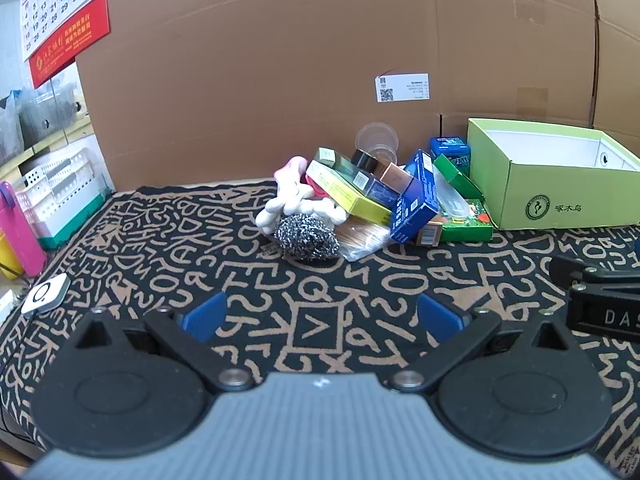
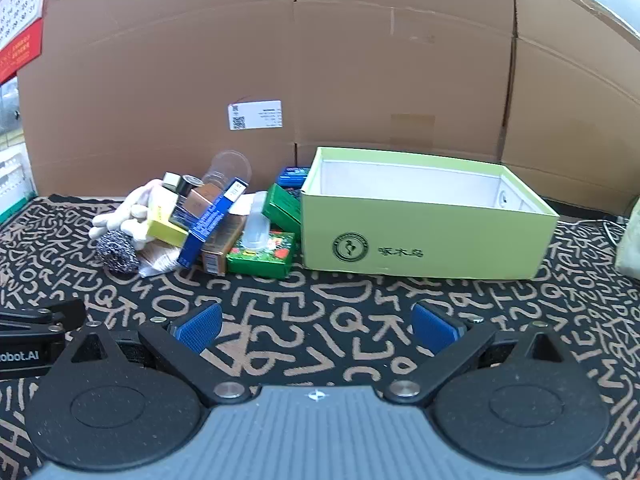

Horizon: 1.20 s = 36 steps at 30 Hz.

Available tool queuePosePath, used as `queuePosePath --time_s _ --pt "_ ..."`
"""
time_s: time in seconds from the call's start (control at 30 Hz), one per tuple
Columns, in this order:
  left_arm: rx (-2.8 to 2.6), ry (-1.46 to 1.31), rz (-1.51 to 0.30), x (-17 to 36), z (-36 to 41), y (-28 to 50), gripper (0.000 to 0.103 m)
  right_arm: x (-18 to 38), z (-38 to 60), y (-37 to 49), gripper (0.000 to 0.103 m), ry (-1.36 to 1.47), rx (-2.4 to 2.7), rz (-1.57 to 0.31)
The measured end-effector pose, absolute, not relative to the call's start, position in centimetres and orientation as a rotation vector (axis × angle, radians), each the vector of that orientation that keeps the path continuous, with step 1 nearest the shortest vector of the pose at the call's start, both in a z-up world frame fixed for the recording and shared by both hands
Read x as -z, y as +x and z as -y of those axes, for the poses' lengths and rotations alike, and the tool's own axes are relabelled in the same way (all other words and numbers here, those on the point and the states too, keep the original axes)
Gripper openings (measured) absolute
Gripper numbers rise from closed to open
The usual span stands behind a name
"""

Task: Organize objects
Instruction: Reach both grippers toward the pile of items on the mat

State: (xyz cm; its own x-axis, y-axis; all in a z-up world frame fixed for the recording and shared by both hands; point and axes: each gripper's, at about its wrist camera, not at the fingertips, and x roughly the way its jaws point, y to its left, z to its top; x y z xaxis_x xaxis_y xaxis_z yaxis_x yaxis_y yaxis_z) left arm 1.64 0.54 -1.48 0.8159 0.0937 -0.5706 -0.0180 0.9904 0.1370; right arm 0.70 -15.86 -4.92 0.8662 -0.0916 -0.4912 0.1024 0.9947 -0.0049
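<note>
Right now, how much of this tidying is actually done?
Nothing looks done: what shows of the green box is bare. Nothing is in hand either; the left tool and right tool are both open and hold nothing. The whole pile, steel scourer included, is left to sort.

The counter is covered by a matt woven cloth point(image 1: 168, 240). The scouring ball point(image 1: 306, 236) is formed of shiny coiled metal wire. The open green box point(image 2: 432, 236) is made of smooth matt card. Corrugated cardboard point(image 1: 280, 72) is seen behind. The tongs' pads point(image 2: 200, 328) are faced with ribbed blue rubber-like material.
</note>
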Motion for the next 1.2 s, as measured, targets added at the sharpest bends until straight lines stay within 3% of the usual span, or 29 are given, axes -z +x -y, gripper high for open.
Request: queuePosePath --time_s 0.4,0.7,1.03,1.2 --pt "-0.045 0.054 -0.636 2.1 -2.7 3.7 0.103 5.5 15.4 1.7 0.103 0.041 0.003 -0.430" --pt "-0.041 0.013 -0.669 2.9 -4.9 6.8 0.103 6.6 13.7 4.3 0.103 0.070 -0.123 -0.510" --pt "-0.065 -0.015 -0.710 5.1 -5.9 14.8 0.103 6.5 11.6 9.8 0.103 0.005 -0.151 -0.493" --pt "-0.041 -0.011 -0.715 6.4 -6.0 16.6 0.101 7.2 11.2 13.2 0.079 0.016 -0.169 -0.518"
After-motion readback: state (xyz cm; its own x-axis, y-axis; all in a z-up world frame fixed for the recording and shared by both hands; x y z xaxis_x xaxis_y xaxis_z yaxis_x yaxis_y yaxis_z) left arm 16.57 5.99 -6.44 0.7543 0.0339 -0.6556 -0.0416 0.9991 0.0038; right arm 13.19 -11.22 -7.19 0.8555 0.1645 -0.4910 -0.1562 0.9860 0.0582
